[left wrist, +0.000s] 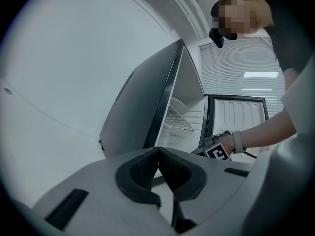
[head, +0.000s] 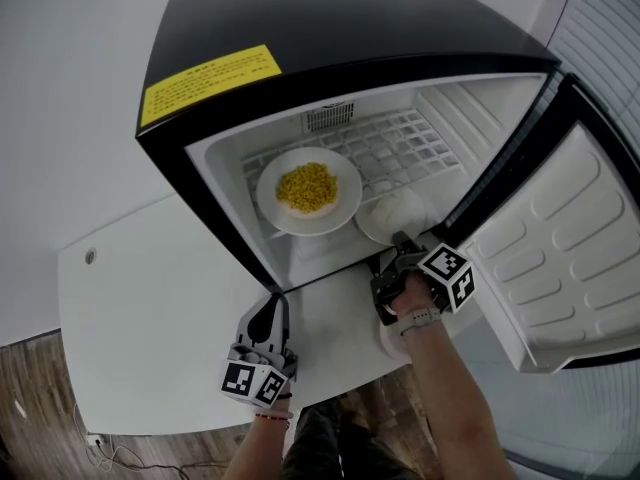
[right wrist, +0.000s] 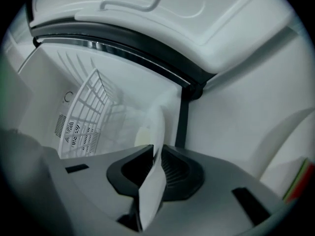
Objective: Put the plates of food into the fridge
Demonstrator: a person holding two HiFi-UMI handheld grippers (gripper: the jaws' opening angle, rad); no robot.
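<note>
Nearest to the person, the left gripper [head: 272, 310] hangs low over the white table [head: 150, 308], just in front of the fridge [head: 330, 28]. Its jaws are pressed together with nothing between them, so it seems to be only waiting, out of the way.

A little further, the right gripper [head: 398, 253] reaches over the lower edge of the opening. Its jaws are clamped on the near rim of the plate of white food [head: 392, 213]. In the right gripper view the thin rim stands between the pads. The hold at the edge lets the plate go in flat, and it appears to lie already on the wire shelf [head: 400, 143].

Beside it, to the left and nearly touching, the plate of corn [head: 308, 190] rests on the same shelf — probably put to one side to leave room. The door [head: 570, 238] stands wide open at the right.
</note>
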